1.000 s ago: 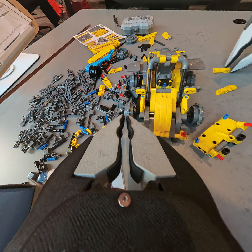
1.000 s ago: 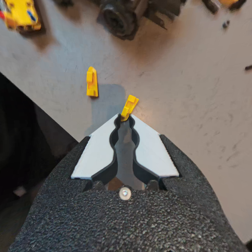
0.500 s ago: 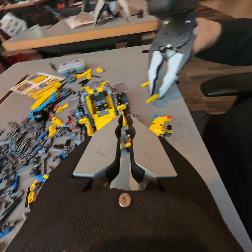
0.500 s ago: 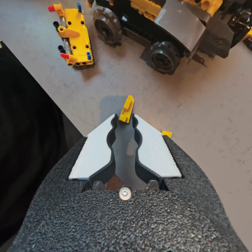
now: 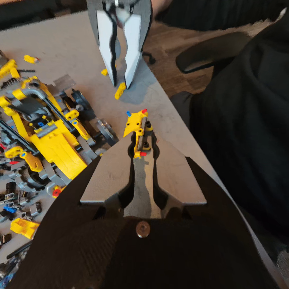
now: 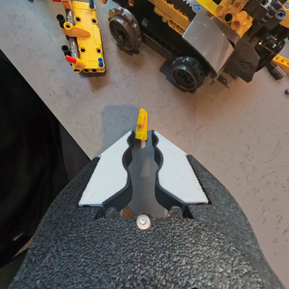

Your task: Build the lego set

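My left gripper (image 5: 143, 136) is open, its grey fingertips (image 5: 165, 156) on either side of the near end of a yellow panel assembly (image 5: 135, 123) with red and blue pins, which lies near the table's right edge. That assembly also shows in the right wrist view (image 6: 85, 39). My right gripper (image 6: 143, 133) is open, with a small yellow piece (image 6: 142, 123) between its white fingertips (image 6: 114, 156); the piece rests on the table. The left wrist view shows this gripper (image 5: 120, 85) pointing down over the same piece (image 5: 119, 92).
A large yellow and grey vehicle model (image 5: 51, 140) stands left of the assembly and shows in the right wrist view (image 6: 203, 40). Loose parts (image 5: 14, 203) lie at far left. Another small yellow piece (image 5: 104, 72) lies behind. The grey table's edge (image 5: 175, 112) and a chair armrest (image 5: 203, 62) are on the right. About 15 cm separates my left fingertips from my right.
My left gripper swung right, closed in on the yellow panel assembly, and its jaws opened wider. My right gripper's jaws parted from the small yellow piece they pinched a second ago.
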The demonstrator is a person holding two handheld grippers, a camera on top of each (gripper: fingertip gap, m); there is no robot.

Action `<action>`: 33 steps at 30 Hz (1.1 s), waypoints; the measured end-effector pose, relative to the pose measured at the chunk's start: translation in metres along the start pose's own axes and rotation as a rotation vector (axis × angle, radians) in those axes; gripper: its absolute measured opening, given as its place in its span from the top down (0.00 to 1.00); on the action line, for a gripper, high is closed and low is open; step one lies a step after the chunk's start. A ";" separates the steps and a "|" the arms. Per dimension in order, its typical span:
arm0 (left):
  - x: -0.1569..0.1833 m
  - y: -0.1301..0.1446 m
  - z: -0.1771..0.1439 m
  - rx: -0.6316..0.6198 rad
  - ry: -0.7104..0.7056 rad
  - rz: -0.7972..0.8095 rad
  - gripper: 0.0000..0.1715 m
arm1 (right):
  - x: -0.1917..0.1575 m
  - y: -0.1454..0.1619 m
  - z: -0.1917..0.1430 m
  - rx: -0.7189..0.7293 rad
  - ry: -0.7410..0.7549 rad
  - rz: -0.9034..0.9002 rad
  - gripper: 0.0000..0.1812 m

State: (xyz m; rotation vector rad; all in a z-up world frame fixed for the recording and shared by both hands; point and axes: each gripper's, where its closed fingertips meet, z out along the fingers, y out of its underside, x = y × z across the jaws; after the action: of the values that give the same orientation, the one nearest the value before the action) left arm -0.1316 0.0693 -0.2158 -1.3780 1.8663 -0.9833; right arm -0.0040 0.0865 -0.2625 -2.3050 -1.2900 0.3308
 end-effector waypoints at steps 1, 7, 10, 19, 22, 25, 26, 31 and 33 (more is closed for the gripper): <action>-0.001 0.007 0.003 -0.041 -0.009 0.001 0.90 | 0.001 0.000 -0.001 0.001 0.009 0.002 0.87; -0.003 0.014 0.012 -0.093 -0.044 0.035 0.87 | -0.012 -0.016 -0.001 0.076 0.005 -0.040 0.83; -0.009 0.018 0.010 -0.099 -0.062 0.014 0.86 | -0.026 -0.030 0.000 0.135 -0.046 -0.034 0.81; -0.015 0.013 -0.001 -0.050 -0.076 -0.011 0.85 | -0.044 -0.059 -0.007 0.346 -0.155 0.060 0.65; -0.017 0.014 -0.004 -0.045 -0.073 -0.030 0.84 | -0.046 -0.069 -0.018 0.433 -0.149 0.038 0.67; -0.019 0.017 -0.006 -0.043 -0.074 -0.057 0.81 | -0.044 -0.069 -0.017 0.447 -0.109 0.038 0.64; -0.020 0.019 -0.006 -0.050 -0.071 -0.069 0.79 | -0.046 -0.068 -0.015 0.438 -0.115 0.038 0.64; -0.020 0.031 0.001 -0.105 -0.060 -0.100 0.78 | -0.053 -0.060 0.002 0.368 -0.110 0.028 0.62; -0.019 0.034 0.003 -0.121 -0.055 -0.100 0.78 | -0.055 -0.059 0.007 0.352 -0.108 0.025 0.62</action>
State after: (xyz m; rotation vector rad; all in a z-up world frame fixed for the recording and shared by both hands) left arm -0.1409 0.0926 -0.2453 -1.5665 1.8573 -0.8835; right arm -0.0794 0.0676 -0.2392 -2.0285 -1.1475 0.6444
